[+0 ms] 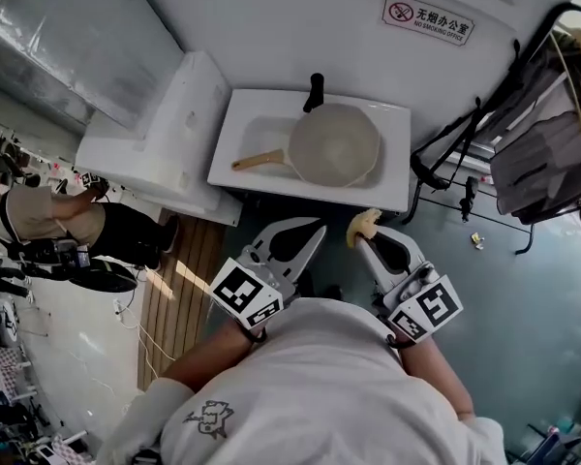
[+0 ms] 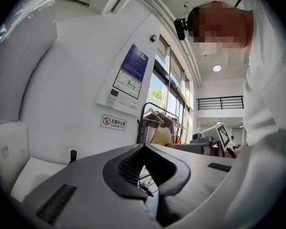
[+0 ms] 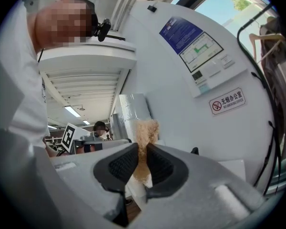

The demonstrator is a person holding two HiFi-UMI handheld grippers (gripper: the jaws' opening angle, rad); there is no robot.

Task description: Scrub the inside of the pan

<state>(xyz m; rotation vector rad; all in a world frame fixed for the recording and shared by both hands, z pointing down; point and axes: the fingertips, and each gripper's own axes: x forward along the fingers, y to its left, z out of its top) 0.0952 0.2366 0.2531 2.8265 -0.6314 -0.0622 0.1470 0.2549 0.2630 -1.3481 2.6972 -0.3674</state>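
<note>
- Two grippers hung at the lower centre of the head view, short of the sink. The left gripper [image 1: 313,229] had its fingers shut together on nothing, and the right gripper [image 1: 365,242] had its fingers clamped on a tan sponge [image 1: 366,223].
- The pan [image 1: 335,143] lay open side up in the white sink [image 1: 254,108] at the upper centre. Its wooden handle [image 1: 259,160] pointed left, and the black tap [image 1: 315,92] stood just above its far rim.
- The pan looked stiff and fairly heavy, with a smooth, probably slick inside, so it seemed likely to slide or spin in the sink under scrubbing. The handle seemed the best place for the empty left gripper to steady it.
- The sponge looked soft and light. It would probably fold under hard pressure, so flat strokes seemed wiser.
- The sink walls sat close round the bowl of the pan at the right, and the tap crowded the top edge. The open room lay at the left, around the handle.
- The white cabinet [image 1: 160,134] at the left and the clothes rack [image 1: 537,134] at the right stood well apart from the straight way in.
</note>
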